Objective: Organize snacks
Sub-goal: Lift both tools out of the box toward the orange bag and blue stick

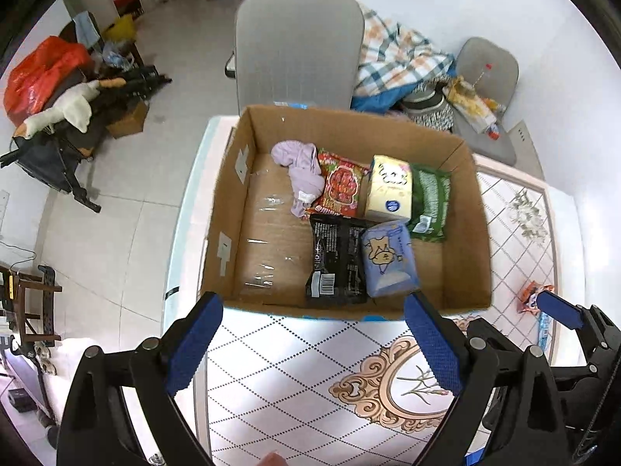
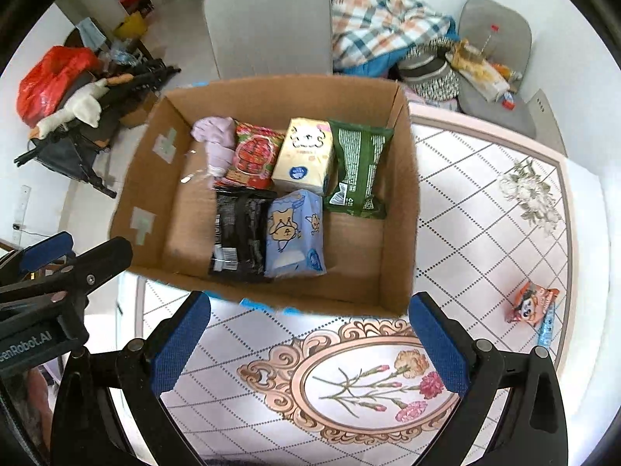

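— Cardboard first: where was your box?

— Your cardboard box (image 2: pixel 399 209) sat open on the patterned surface (image 2: pixel 485 209), at its far end, with a grey chair (image 2: pixel 268 19) just behind it. Both of your claws pointed down over the near edge of the box.

— And the snacks?

— Most of them lay inside, bunched toward the right half. Along the back you had a lilac cloth (image 2: pixel 215 138), a red snack packet (image 2: pixel 254 155), a cream carton (image 2: pixel 304 153) standing beside it, and a green packet (image 2: pixel 359 167) at the right. In front of those lay a black packet (image 2: pixel 236 233) touching a blue pouch (image 2: pixel 295 233). The left part of the box floor showed bare cardboard and some clear tape.

— Anything left outside?

— One orange packet (image 2: pixel 531 305) lay on the surface, well to the right of the box, with a thin blue wrapper (image 2: pixel 547 328) just beside it (too small for you to read).

— What were your claws doing?

— Your left claw (image 1: pixel 312 343) was released, its blue pads (image 1: pixel 196 345) spread wide with only the surface between them. Your right claw (image 2: pixel 308 343) was released too, equally wide, over the oval flower emblem (image 2: pixel 365 384) on the surface. Neither touched any packet. In the left view, a blue pad of your right claw showed at the right edge, near the orange packet; in the right view, your left claw appeared at the left edge beside the box's corner.
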A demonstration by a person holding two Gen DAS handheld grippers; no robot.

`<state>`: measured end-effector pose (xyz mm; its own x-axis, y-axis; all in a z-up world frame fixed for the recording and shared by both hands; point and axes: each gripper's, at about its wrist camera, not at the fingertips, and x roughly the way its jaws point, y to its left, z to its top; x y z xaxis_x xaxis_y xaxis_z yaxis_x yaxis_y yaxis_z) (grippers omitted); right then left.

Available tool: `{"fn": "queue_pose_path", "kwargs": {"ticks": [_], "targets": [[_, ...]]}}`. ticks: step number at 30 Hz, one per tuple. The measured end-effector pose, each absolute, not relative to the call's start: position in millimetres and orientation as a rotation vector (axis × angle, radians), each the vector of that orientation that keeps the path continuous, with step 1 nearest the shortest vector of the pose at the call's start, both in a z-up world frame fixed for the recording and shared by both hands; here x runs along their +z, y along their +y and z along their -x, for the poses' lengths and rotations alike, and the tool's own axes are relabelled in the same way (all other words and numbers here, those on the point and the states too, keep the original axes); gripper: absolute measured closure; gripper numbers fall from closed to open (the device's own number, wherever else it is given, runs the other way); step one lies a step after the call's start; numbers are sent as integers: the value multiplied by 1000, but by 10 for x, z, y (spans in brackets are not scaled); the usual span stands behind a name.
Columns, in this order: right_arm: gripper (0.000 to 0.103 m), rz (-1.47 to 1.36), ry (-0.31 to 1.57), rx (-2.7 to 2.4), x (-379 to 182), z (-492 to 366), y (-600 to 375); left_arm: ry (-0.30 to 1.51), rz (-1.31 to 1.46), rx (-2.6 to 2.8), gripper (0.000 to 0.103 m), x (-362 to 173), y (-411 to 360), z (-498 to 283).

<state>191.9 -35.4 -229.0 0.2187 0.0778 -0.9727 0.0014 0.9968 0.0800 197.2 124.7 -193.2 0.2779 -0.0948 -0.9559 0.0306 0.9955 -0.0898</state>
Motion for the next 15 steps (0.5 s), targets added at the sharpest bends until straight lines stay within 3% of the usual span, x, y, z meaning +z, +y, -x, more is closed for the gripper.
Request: {"fn": "queue_pose_path", "kwargs": {"ticks": [15], "targets": [[0,-135,1209,108,-1547,-1329,-569,1163,58,-104,7,-1225,1011,-1522]]}}
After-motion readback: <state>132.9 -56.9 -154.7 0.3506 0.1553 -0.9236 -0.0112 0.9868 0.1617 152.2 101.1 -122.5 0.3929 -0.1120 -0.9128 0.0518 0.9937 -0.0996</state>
